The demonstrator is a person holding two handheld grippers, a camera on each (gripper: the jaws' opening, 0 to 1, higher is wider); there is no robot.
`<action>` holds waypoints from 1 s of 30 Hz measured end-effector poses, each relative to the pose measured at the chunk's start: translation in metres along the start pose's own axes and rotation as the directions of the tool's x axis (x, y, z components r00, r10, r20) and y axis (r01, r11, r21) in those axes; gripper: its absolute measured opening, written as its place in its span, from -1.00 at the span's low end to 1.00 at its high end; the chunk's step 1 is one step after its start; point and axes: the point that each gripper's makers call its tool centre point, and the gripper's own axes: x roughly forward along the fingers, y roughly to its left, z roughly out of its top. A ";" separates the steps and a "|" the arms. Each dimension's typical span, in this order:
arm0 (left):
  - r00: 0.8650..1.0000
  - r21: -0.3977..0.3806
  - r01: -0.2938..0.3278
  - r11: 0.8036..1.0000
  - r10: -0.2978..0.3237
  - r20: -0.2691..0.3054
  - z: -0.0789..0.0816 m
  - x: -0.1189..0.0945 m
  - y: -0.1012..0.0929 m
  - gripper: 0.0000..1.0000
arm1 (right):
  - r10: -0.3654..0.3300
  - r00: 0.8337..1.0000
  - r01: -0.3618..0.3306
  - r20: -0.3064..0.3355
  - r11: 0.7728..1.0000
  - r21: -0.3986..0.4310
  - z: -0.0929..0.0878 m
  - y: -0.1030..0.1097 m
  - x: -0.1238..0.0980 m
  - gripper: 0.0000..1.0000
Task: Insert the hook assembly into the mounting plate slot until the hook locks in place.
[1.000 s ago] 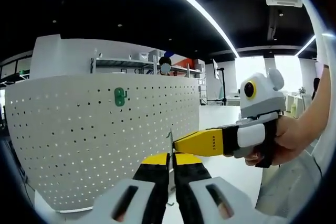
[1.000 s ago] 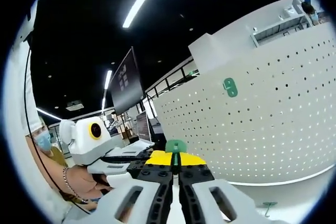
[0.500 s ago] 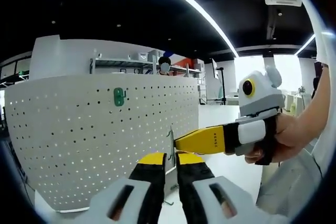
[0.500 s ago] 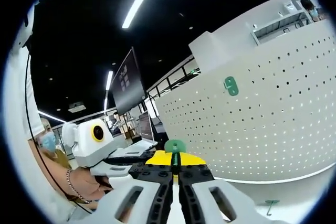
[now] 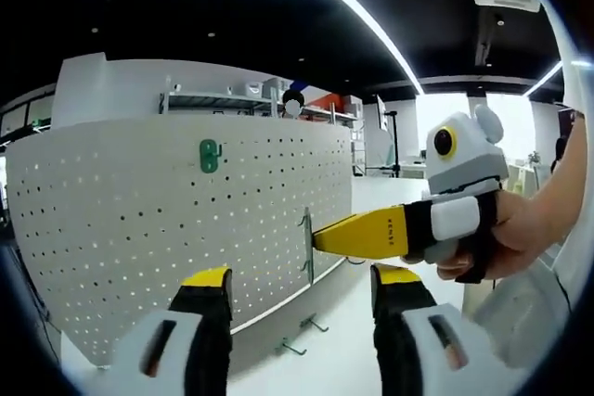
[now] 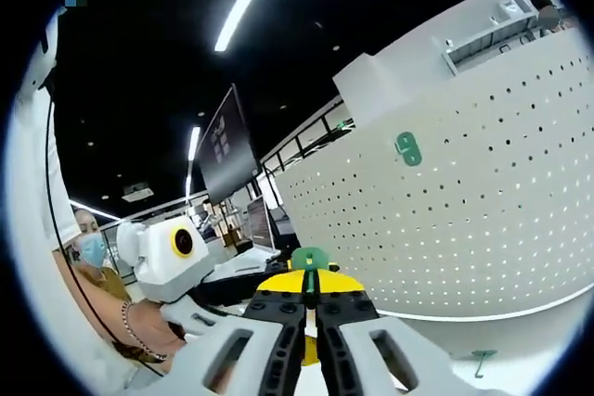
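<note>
A white pegboard mounting plate (image 5: 167,229) stands upright, with a green hook (image 5: 210,155) fixed high on it. My left gripper (image 5: 303,280) is open, its yellow-tipped jaws wide apart with nothing between them. From the right, my right gripper (image 5: 325,240) reaches in, shut on a thin metal hook assembly (image 5: 307,246) seen edge-on just in front of the board. In the right gripper view the right gripper (image 6: 309,277) is shut on the assembly's green top (image 6: 309,257); the pegboard (image 6: 464,229) and its green hook (image 6: 406,148) lie to the right.
Two loose metal hooks (image 5: 302,336) lie on the white table below the board. A small green hook (image 6: 480,356) lies on the table near the board's base. A person's hand (image 5: 524,238) holds the right gripper. Shelving stands behind the board.
My left gripper has opened and let go of the hook assembly. The right gripper still holds it, in nearly the same place before the pegboard.
</note>
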 end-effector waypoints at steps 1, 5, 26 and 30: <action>1.000 0.006 0.001 1.000 -0.001 0.003 0.000 0.001 -0.001 0.55 | 0.001 1.000 -0.001 -0.001 1.000 0.004 0.000 0.000 0.000 -1.00; 1.000 0.003 0.010 1.000 -0.010 -0.005 -0.002 0.003 -0.002 0.71 | 0.003 1.000 -0.003 -0.001 1.000 0.007 0.000 0.000 0.000 -1.00; 0.999 -0.017 -0.010 1.000 0.009 -0.050 -0.021 -0.006 0.005 0.61 | -0.054 0.998 0.055 0.014 0.996 -0.075 0.028 -0.020 -0.005 -1.00; 0.998 -0.036 -0.014 0.999 0.012 -0.062 -0.028 -0.010 0.004 0.59 | -0.072 0.997 0.073 0.016 0.993 -0.088 0.033 -0.027 -0.006 -1.00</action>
